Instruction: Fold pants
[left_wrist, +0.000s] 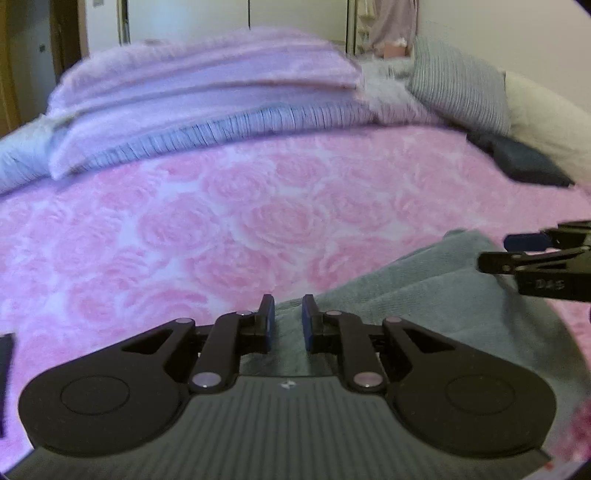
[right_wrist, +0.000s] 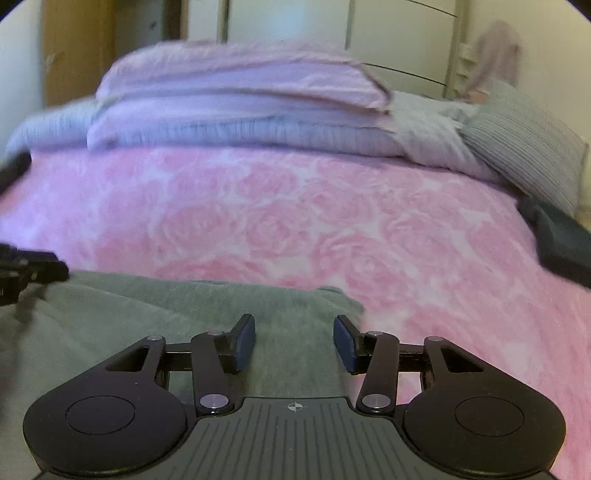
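Right wrist view, pants (right_wrist: 155, 314) lying crosswise

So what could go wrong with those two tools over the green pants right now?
1. The left tool has only a narrow gap with cloth showing in it; whether it grips is unclear, so the green pants might slip.
2. The right tool is open above the pants' edge and could also pinch the pink blanket.
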